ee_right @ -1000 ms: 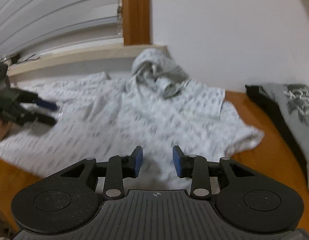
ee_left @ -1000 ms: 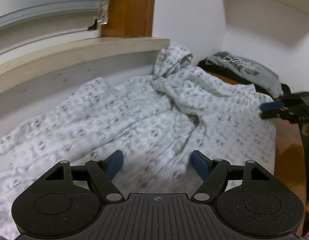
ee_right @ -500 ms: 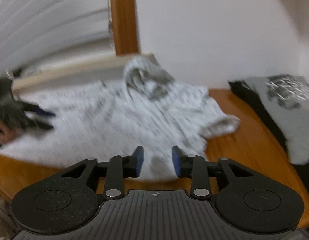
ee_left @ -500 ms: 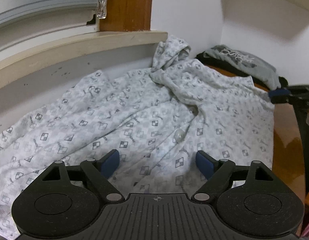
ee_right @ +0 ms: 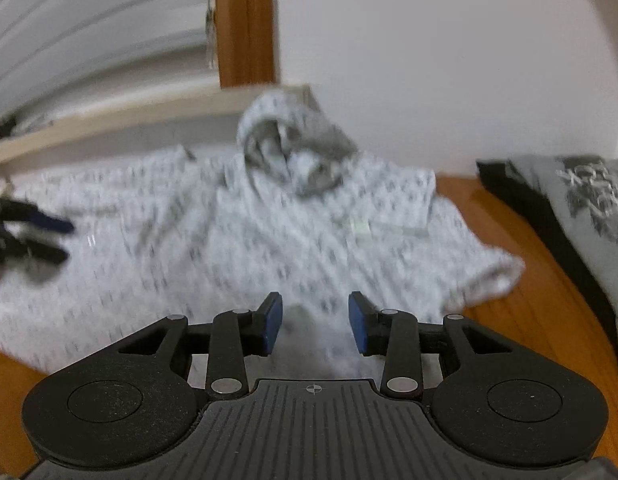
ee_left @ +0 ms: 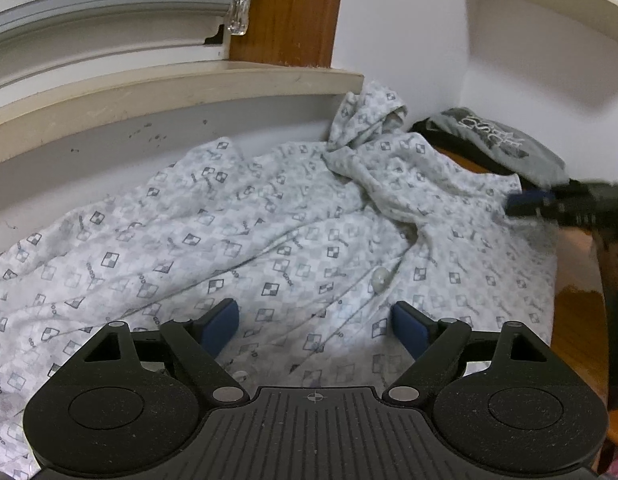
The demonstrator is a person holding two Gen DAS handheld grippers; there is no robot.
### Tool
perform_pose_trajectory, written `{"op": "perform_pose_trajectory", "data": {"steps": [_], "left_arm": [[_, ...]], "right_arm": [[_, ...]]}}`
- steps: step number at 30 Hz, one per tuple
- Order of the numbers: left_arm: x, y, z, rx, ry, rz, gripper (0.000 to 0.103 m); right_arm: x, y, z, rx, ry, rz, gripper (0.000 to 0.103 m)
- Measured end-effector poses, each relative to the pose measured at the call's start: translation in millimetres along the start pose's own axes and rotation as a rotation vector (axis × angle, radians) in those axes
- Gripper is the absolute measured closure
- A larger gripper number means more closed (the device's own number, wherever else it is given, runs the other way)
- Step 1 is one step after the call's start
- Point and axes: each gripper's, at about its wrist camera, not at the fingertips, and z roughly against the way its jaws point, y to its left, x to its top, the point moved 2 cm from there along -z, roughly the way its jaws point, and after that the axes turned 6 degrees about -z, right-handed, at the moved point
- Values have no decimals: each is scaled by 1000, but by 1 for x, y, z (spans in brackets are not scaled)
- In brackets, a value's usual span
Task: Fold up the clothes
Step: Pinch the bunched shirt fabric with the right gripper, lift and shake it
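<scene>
A white hooded garment [ee_left: 269, 240] with a grey check print lies spread flat on the wooden table [ee_right: 529, 312], its hood [ee_right: 293, 148] bunched against the back wall. My left gripper [ee_left: 313, 326] hovers just above the garment's front near a button, jaws wide open, nothing between them. My right gripper [ee_right: 315, 322] hangs over the garment's near hem, jaws partly apart and empty. Each gripper shows blurred in the other's view: the right gripper [ee_left: 523, 204] at the garment's right edge, the left gripper [ee_right: 57, 238] over its left side.
A folded grey printed shirt [ee_right: 581, 200] on dark cloth lies at the table's right, close to the garment's sleeve [ee_right: 489, 280]. A cream window sill [ee_left: 169, 88] and a wooden frame post [ee_left: 285, 12] run behind. Bare wood shows to the right and front.
My left gripper's jaws have spread a little wider. The right gripper swung to the right and came back left over the hem. The garment has not shifted.
</scene>
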Motion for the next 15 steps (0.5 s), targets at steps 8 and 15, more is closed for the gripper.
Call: {"op": "perform_pose_trajectory", "data": {"steps": [8, 15], "left_arm": [[-1, -5, -1, 18, 12, -30, 16], [-1, -5, -2, 19, 16, -36, 15]], "right_arm": [[86, 19, -65, 15, -54, -41, 54], [121, 23, -130, 99, 2, -178, 46]]}}
